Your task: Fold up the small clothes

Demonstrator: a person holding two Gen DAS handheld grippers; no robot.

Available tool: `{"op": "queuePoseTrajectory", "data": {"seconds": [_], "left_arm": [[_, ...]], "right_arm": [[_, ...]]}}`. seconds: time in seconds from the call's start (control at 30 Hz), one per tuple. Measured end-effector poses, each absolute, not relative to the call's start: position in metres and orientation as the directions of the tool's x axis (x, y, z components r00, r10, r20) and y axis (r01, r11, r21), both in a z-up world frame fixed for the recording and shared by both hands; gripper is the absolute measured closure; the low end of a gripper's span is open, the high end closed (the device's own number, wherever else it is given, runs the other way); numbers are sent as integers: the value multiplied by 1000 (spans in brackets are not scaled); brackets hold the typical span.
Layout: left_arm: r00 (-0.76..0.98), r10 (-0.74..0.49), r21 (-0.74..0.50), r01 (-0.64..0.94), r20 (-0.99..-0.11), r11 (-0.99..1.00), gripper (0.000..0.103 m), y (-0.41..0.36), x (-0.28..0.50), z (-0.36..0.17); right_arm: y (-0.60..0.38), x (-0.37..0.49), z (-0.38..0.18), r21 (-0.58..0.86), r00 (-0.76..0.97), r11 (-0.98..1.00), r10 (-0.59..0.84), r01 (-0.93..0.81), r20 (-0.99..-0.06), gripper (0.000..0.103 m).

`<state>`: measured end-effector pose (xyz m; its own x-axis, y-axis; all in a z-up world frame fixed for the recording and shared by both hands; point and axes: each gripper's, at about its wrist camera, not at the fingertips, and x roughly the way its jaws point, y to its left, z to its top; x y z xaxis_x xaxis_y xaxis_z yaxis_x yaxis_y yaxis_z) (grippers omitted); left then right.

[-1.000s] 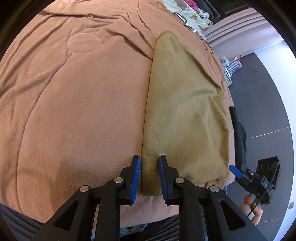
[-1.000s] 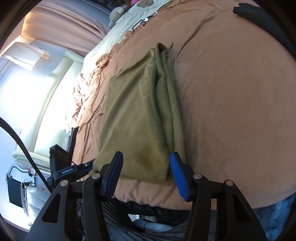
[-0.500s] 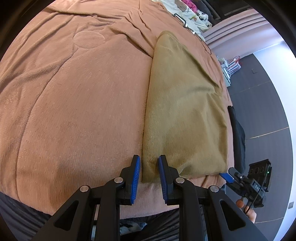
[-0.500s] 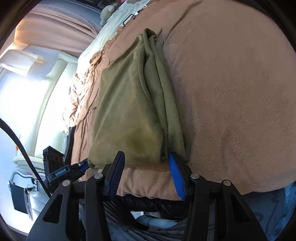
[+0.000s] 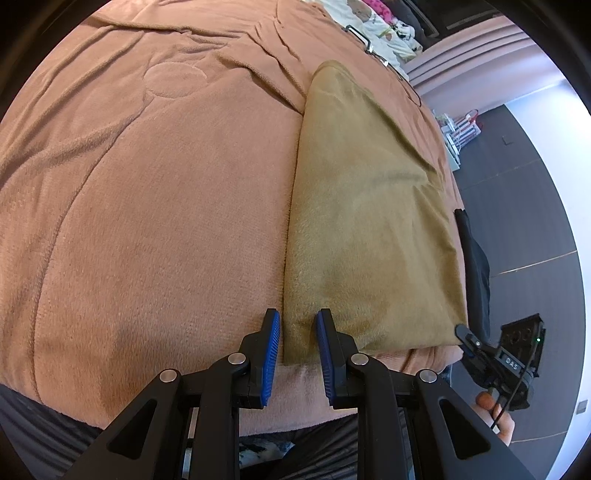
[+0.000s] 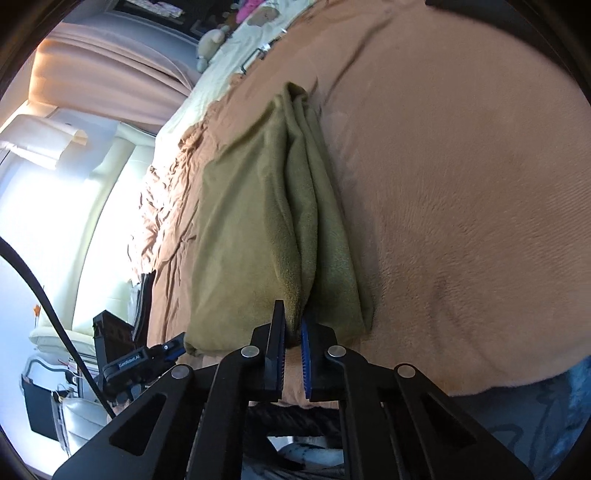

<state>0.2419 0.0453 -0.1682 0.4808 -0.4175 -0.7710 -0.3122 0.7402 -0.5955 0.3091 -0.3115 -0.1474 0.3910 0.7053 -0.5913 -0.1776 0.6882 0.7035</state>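
Observation:
An olive fleece cloth lies folded lengthways on the peach bed blanket, its near end at the bed's front edge. My left gripper is open, its blue pads either side of the cloth's near left corner, which lies flat. In the right wrist view the cloth shows layered edges along its right side. My right gripper is shut on a raised fold at the cloth's near end. The right gripper also shows at the cloth's near right corner, and the left gripper at the opposite corner.
A black garment hangs at the bed's right edge above dark floor. Printed clothes on a pale sheet lie at the far end. A white seat stands beside the bed. A hand holds the right gripper.
My right gripper, wide open a second ago, has closed onto a fold at the cloth's near end. The left gripper's gap is unchanged, with the cloth corner reaching less far between its fingers.

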Motion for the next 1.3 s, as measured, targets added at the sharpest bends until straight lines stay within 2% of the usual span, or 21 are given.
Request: {"op": "queuePoseTrajectory", "data": {"seconds": [0.17, 0.37, 0.43, 0.57, 0.6, 0.63, 0.67, 0.7, 0.73, 1.03, 1.07, 1.13, 1.17, 1.27, 1.3], "left_arm": [[479, -424, -598, -300, -768, 744, 82, 45, 245, -165], [488, -413, -593, -301, -769, 747, 67, 51, 248, -163], [495, -408, -594, -305, -767, 745, 60, 56, 247, -162], [494, -419, -609, -327, -762, 722, 57, 64, 249, -169], [494, -429, -619, -328, -756, 714, 57, 64, 250, -171], [495, -436, -626, -325, -752, 709, 57, 64, 251, -171], [494, -441, -628, -322, -750, 708, 57, 62, 252, -172], [492, -446, -631, -317, -747, 708, 57, 60, 254, -172], [490, -453, -635, -311, -745, 708, 57, 58, 256, -173], [488, -487, -665, -312, -725, 678, 58, 52, 279, -182], [486, -488, -665, -309, -725, 680, 58, 51, 281, -182], [486, -481, -658, -311, -730, 686, 60, 49, 282, -181], [488, -477, -657, -311, -731, 687, 61, 47, 282, -181], [481, -466, -644, -320, -742, 695, 79, 44, 284, -182], [481, -473, -650, -322, -738, 688, 86, 46, 284, -183]], "right_arm": [[-317, 298, -144, 682, 414, 707, 686, -188, -598, 100], [-312, 296, -159, 657, 399, 737, 657, -159, -640, 100], [-309, 295, -155, 667, 386, 723, 675, -180, -629, 96], [-316, 297, -145, 702, 380, 684, 714, -199, -588, 94], [-318, 297, -141, 700, 389, 683, 714, -206, -582, 89], [-320, 297, -140, 698, 396, 686, 711, -208, -581, 72], [-320, 298, -138, 690, 406, 694, 702, -207, -585, 59], [-320, 298, -139, 681, 414, 702, 694, -207, -589, 36], [-321, 298, -139, 670, 425, 713, 683, -208, -594, 33], [-295, 318, -141, 569, 433, 796, 595, -205, -677, 34], [-291, 320, -141, 566, 427, 797, 596, -212, -680, 38], [-279, 326, -147, 562, 395, 800, 596, -213, -699, 60], [-276, 327, -150, 558, 379, 804, 591, -205, -713, 64], [-269, 329, -150, 541, 390, 818, 571, -194, -723, 71], [-269, 328, -149, 551, 385, 812, 580, -194, -718, 79]]}}
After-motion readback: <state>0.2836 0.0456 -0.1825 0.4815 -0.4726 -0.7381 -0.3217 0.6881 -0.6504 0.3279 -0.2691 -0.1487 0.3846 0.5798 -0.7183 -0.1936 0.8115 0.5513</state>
